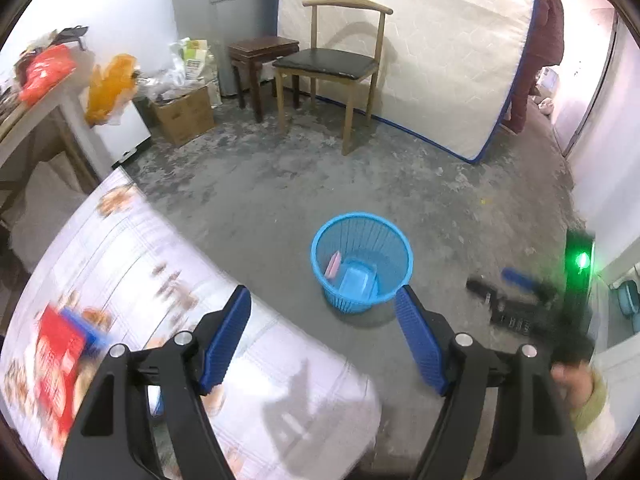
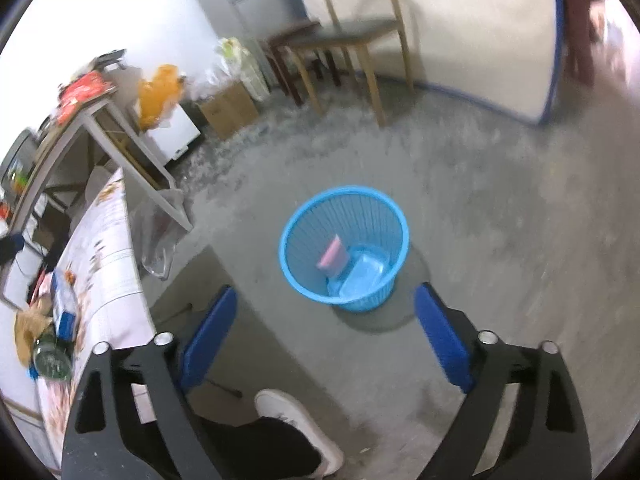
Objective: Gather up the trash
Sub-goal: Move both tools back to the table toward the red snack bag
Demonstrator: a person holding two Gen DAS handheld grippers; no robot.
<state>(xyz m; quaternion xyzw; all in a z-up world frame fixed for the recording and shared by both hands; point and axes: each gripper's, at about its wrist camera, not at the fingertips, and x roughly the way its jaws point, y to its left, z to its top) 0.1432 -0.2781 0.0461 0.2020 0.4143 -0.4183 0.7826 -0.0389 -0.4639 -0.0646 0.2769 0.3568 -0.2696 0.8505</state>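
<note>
Left gripper (image 1: 322,332): jaws spread wide, nothing between the blue pads; it tilts down toward the floor.
Right gripper (image 2: 326,328): jaws spread wide and empty, also tilted down; in the left wrist view it shows blurred off to the right, with a green light lit.
Blue basket (image 1: 362,262): stands upright on the concrete floor (image 1: 248,200), just ahead of both grippers and between their fingertips in each view.
Basket contents: a pink flat piece (image 2: 331,258) leans against the inner wall on the left; a light blue plastic tray (image 2: 366,274) lies at the bottom beside it.
Tabletop (image 1: 132,264): covered in a patterned cloth, below and left of the left gripper; a red package (image 1: 56,364) lies on it, blurred.
Shoe (image 2: 298,426): a white shoe on a dark trouser leg, under the right gripper.
Chair (image 1: 334,66): wooden, dark seat, well beyond the basket, in front of an upright mattress (image 1: 432,40).
Cardboard box (image 1: 184,114): far left of the chair, by the wall.
</note>
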